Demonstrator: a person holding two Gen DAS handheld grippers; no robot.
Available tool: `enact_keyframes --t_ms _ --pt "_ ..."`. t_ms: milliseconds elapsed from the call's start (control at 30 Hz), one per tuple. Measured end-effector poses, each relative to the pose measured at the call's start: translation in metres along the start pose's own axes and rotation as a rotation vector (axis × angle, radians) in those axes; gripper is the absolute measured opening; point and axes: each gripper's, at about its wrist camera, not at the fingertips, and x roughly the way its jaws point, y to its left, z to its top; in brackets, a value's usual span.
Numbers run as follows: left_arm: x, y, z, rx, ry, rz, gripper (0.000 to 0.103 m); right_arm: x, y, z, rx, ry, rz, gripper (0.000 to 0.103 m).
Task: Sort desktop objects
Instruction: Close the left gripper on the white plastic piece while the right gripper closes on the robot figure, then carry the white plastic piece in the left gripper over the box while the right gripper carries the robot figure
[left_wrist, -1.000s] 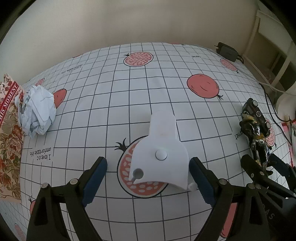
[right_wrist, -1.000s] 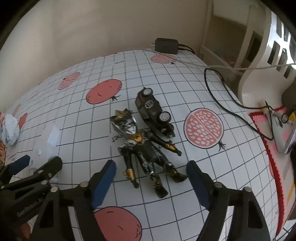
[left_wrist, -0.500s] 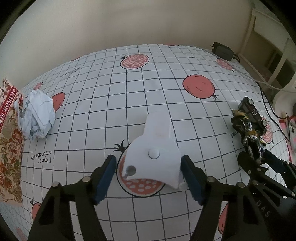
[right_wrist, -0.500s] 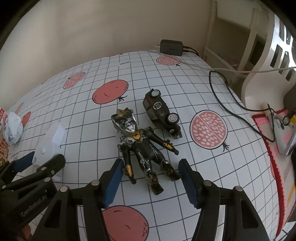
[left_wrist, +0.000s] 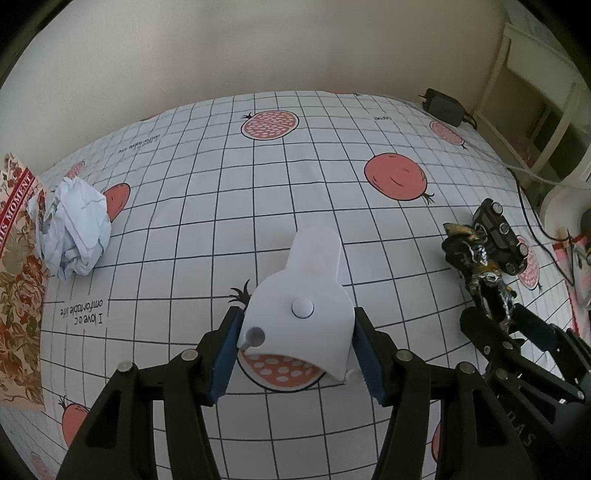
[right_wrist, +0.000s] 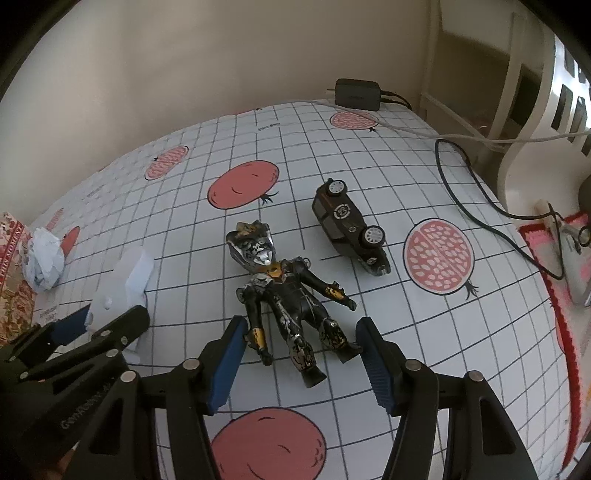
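Observation:
My left gripper (left_wrist: 297, 356) is shut on a curved white plastic part (left_wrist: 301, 306) lying on the gridded cloth; both blue pads touch its sides. The part also shows in the right wrist view (right_wrist: 122, 284). My right gripper (right_wrist: 301, 360) is open around the legs of a black and gold action figure (right_wrist: 284, 291) lying on its back, its pads close to the feet on either side. A black toy car (right_wrist: 349, 227) lies on its side just beyond the figure. A crumpled white paper ball (left_wrist: 74, 225) sits at the far left.
A floral patterned box (left_wrist: 18, 280) lies at the left table edge. A black power adapter (right_wrist: 356, 94) and cables (right_wrist: 476, 218) lie at the back right. A white chair (right_wrist: 543, 110) stands beyond the right edge.
Both grippers moved forward and narrowed. The left pads closed onto the white part; the right pads came in around the figure's legs.

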Motion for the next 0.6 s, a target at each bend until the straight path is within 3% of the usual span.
enact_keyframes --t_ms 300,600 --pt "-0.006 0.009 0.0 -0.052 0.014 -0.052 0.06 -0.016 0.011 0.007 -0.026 -0.04 0.024 0.064" --pt "-0.032 0.024 0.009 -0.071 -0.062 -0.054 0.06 -0.047 0.022 0.022 -0.025 -0.137 0.043 0.064"
